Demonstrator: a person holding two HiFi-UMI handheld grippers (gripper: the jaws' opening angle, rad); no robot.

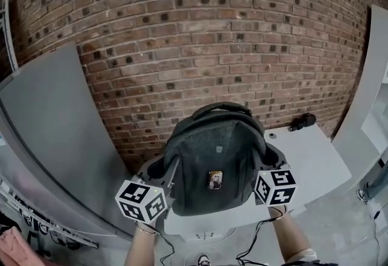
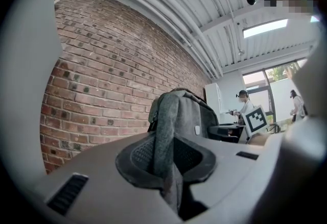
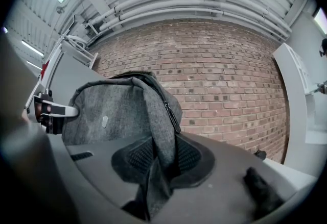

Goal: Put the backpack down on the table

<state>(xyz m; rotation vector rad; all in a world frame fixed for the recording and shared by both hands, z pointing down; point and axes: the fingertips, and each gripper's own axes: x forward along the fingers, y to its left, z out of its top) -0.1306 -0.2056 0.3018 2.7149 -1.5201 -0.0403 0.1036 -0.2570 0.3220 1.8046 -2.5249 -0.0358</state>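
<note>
Left gripper view: left gripper [image 2: 166, 159] with jaws clamped on a grey fabric fold of the backpack [image 2: 189, 116]. Right gripper view: right gripper [image 3: 162, 159] gripping the opposite side likewise. Head view: backpack upright over the near edge of the table [image 1: 312, 159], contact with the tabletop unclear; small black object [image 1: 302, 121] at the table's far right corner; brick wall [image 1: 200, 34] behind the table.

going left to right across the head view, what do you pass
grey panel -> left gripper -> backpack -> right gripper -> small black object on the table -> white panel
</note>
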